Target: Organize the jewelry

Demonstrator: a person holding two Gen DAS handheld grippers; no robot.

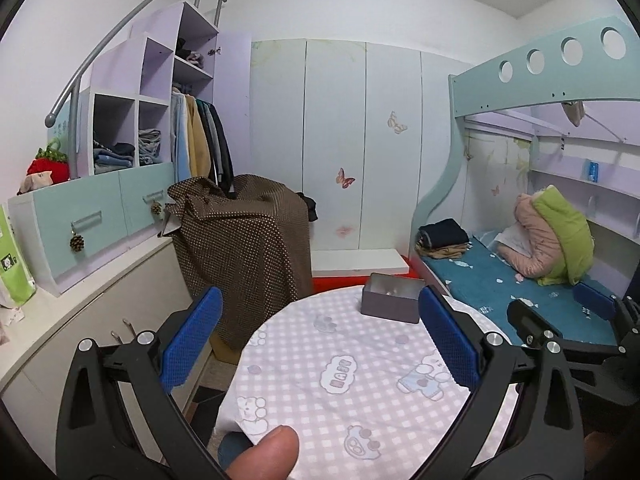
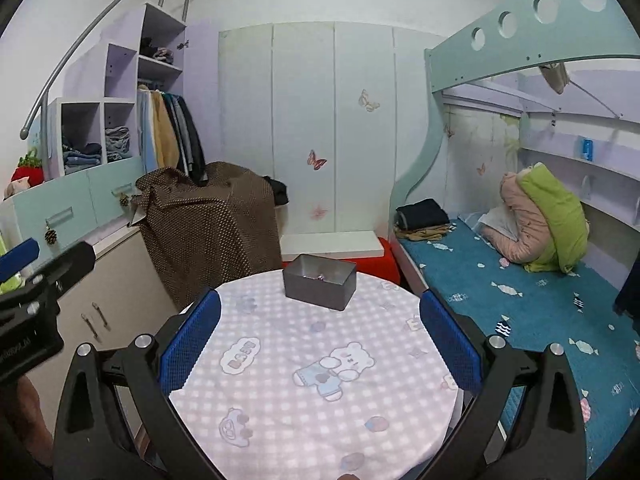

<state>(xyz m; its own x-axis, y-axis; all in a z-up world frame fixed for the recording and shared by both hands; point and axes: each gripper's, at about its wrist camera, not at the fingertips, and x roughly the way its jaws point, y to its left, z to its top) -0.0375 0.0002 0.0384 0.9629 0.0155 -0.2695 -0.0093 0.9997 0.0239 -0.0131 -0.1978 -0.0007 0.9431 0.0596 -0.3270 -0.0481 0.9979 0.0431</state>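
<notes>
- Seemingly the job is at or near its end, or else barely begun: the round table (image 2: 320, 400) under its pink checked cloth lies below and ahead of both tongs, and no loose jewelry shows anywhere on the cloth in either view.
- Both tools hover above the near half of the table, well apart from the box; neither touches the cloth.
- The left gripper (image 1: 320, 340) stands wide open, its blue pads (image 1: 192, 336) far apart with nothing between them; a thumb (image 1: 264, 454) rests at the bottom edge of its view.
- The right gripper (image 2: 320, 340) is likewise spread wide and empty, and it appears off to the right in the left wrist view.
- The grey metal box (image 2: 320, 282) sits open on the far side of the table, ahead of both tongs and roughly on the line between the right tool's fingers, a little right of centre for the left.
- Inside the box a few small jewelry pieces (image 2: 316, 277) glint on the bottom, too small to name; whether more pieces wait out of view cannot be told, so what remains is uncertain.
</notes>
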